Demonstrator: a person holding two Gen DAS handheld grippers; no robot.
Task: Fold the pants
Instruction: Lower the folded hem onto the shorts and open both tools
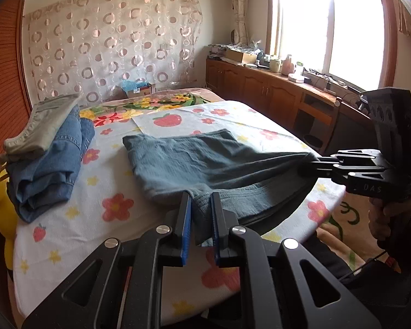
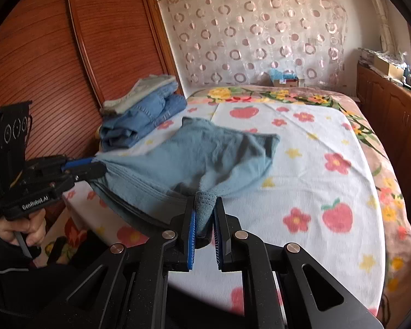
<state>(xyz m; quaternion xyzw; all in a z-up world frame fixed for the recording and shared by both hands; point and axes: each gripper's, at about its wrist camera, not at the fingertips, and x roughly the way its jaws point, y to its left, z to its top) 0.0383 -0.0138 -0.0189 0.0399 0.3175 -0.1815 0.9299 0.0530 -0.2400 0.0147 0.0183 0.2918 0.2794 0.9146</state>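
Grey-blue pants (image 1: 194,161) lie partly on the flowered bed cover, near edge lifted; they also show in the right wrist view (image 2: 205,153). My left gripper (image 1: 201,196) is shut on the near hem of the pants; it also shows at the left of the right wrist view (image 2: 96,166). My right gripper (image 2: 205,201) is shut on another bunched corner of the hem; it shows at the right of the left wrist view (image 1: 309,161). The cloth hangs stretched between both grippers above the bed's front edge.
A stack of folded clothes, blue jeans (image 1: 49,161) under a grey-green garment (image 1: 43,126), sits at the bed's left side by the wooden wardrobe (image 2: 54,54). A yellow plush toy (image 1: 0,192) lies beside it. Wooden cabinets (image 1: 260,87) run along the right under the window.
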